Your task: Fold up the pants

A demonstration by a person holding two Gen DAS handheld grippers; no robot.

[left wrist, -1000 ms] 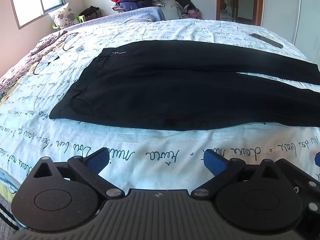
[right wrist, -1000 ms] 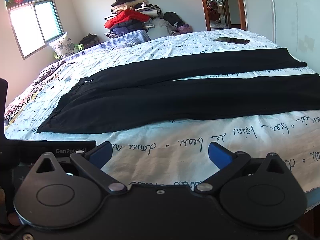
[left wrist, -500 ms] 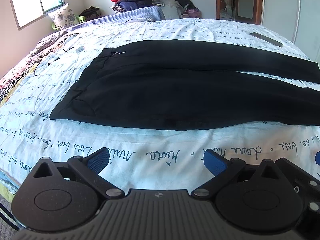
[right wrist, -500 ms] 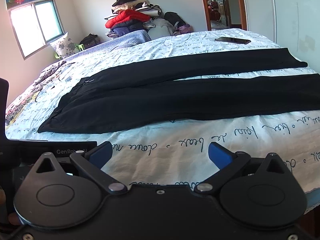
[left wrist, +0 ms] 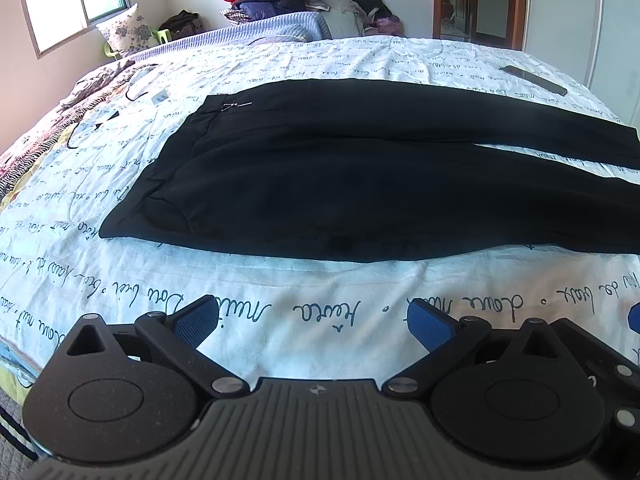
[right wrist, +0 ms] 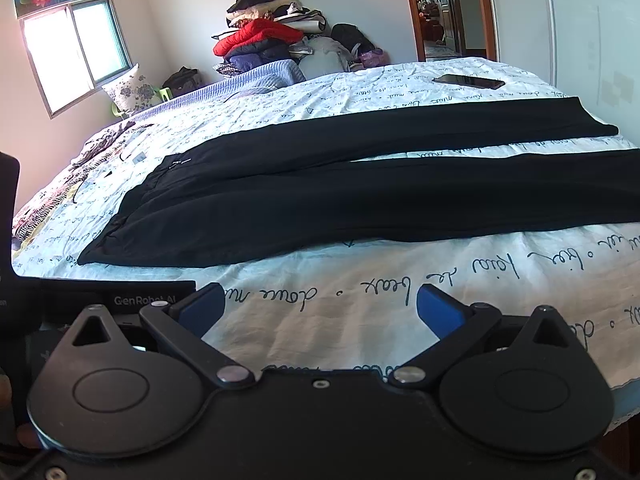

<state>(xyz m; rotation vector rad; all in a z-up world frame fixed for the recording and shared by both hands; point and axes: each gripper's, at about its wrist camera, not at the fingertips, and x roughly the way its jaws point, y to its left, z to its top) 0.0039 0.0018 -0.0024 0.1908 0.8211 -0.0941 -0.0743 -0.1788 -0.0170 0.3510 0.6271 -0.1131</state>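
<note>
Black pants lie flat on the bed sheet, waistband left, legs running right. Left gripper & right gripper both spread wide, empty, near edge. Best: pinch near leg's waist + hem together, lift evenly, lay onto far leg w/o bunching.

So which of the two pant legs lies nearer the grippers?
The front leg, running along the bed edge above both open grippers; the other leg lies beyond it, toward the phone.

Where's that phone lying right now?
The phone lies on the bed sheet, far right in the right wrist view, beyond the black pants, near the doorway.
</note>
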